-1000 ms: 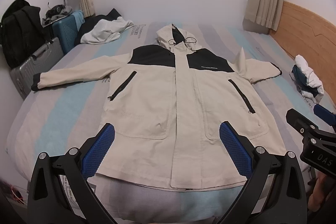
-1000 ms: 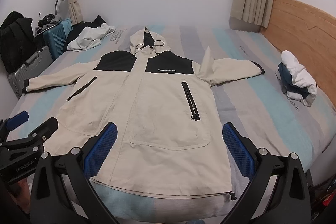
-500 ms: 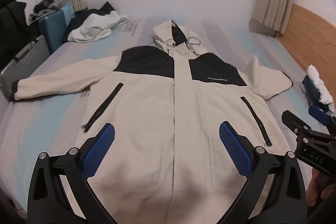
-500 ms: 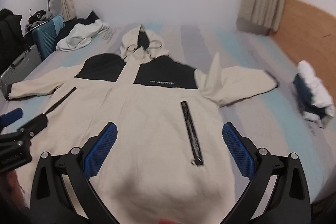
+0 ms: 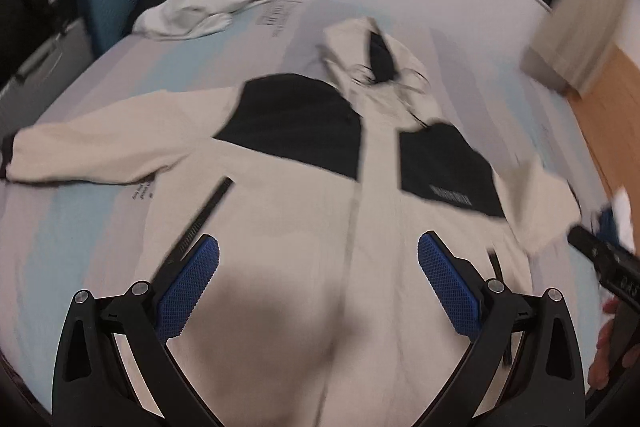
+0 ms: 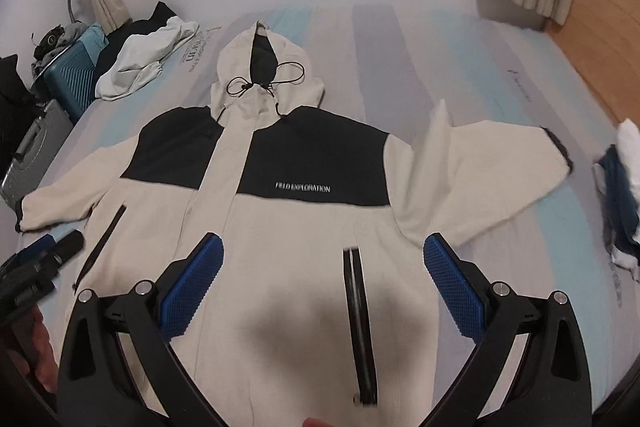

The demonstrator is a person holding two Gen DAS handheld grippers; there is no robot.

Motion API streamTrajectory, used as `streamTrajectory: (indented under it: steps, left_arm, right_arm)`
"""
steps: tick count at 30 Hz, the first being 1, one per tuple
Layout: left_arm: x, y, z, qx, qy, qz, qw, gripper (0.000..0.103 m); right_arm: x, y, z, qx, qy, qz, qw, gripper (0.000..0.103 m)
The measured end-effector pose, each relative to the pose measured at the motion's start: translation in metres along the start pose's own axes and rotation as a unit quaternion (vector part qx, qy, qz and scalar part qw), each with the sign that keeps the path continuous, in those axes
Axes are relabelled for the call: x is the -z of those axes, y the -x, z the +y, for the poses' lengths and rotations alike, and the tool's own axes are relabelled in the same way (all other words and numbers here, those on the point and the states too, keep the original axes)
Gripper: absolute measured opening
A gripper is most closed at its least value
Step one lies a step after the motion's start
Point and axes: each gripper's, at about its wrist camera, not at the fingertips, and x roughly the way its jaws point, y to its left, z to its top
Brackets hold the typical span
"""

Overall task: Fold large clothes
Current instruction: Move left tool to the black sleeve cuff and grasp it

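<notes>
A crumpled white garment (image 6: pixel 144 67) lies on the striped blue-and-grey bed sheet (image 6: pixel 460 67), far beyond the jaws and to their left, next to a blue hard-shell suitcase (image 6: pixel 72 75) at the bed's edge. A folded white and dark-blue bundle (image 6: pixel 620 195) sits to the right of the right gripper's (image 6: pixel 322 281) jaws, clear of the sleeve. Nothing lies on top of the cream and black hooded jacket (image 6: pixel 304 227).

The jacket is spread flat, front up, zipped, directly under and ahead of both pairs of jaws. Its long axis runs straight away from them, hood at the far end, hem nearest. Sleeves stretch out to either side; the right-hand one has a raised crease.

The left gripper (image 5: pixel 318 277) and the right gripper both hover above the jacket's body with jaws spread wide, holding nothing.
</notes>
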Motion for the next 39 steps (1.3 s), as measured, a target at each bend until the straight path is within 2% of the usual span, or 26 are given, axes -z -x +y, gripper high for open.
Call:
streamTrajectory:
  steps: [2,4,6,13,20,27,30,32,34,37,39]
  left_arm:
    - [-0.014,-0.021,0.022,-0.021,0.024,0.012,0.9994,0.097]
    - [-0.028,-0.042,0.048,-0.023,0.05,0.018,0.9983,0.097]
    - [-0.044,-0.065,0.084,-0.039,0.068,0.015,0.9968,0.097]
    - [-0.089,-0.098,0.218,-0.103,0.078,0.015,0.9916,0.097]
    - [-0.111,-0.088,0.343,-0.174,0.073,0.006,0.9821,0.097]
    - [-0.092,-0.05,0.466,-0.251,0.113,0.003,0.9612,0.097]
    - [-0.08,-0.043,0.502,-0.262,0.142,0.012,0.9545,0.097]
    - [-0.074,-0.046,0.518,-0.259,0.153,0.024,0.9533,0.097]
    - [-0.073,-0.053,0.53,-0.241,0.157,0.035,0.957,0.095]
    - [-0.078,-0.065,0.533,-0.218,0.142,0.052,0.9642,0.082]
    - [-0.078,-0.072,0.529,-0.219,0.135,0.054,0.965,0.082]
  right_arm:
    - [-0.014,-0.022,0.004,0.012,0.013,0.005,1.0,0.096]
    - [-0.023,-0.046,0.011,0.031,0.027,0.017,0.999,0.096]
    - [-0.03,-0.065,0.019,0.045,0.04,0.027,0.998,0.096]
    - [-0.049,-0.126,0.052,0.052,0.059,0.049,0.996,0.096]
    - [-0.056,-0.163,0.082,0.056,0.067,0.09,0.992,0.096]
    - [-0.059,-0.176,0.103,0.067,0.065,0.109,0.99,0.096]
    - [-0.057,-0.18,0.111,0.068,0.068,0.111,0.989,0.096]
    - [-0.057,-0.185,0.115,0.078,0.07,0.111,0.988,0.096]
    - [-0.059,-0.19,0.119,0.085,0.074,0.112,0.987,0.096]
    - [-0.064,-0.192,0.125,0.094,0.084,0.112,0.986,0.096]
    - [-0.067,-0.189,0.128,0.096,0.086,0.11,0.986,0.096]
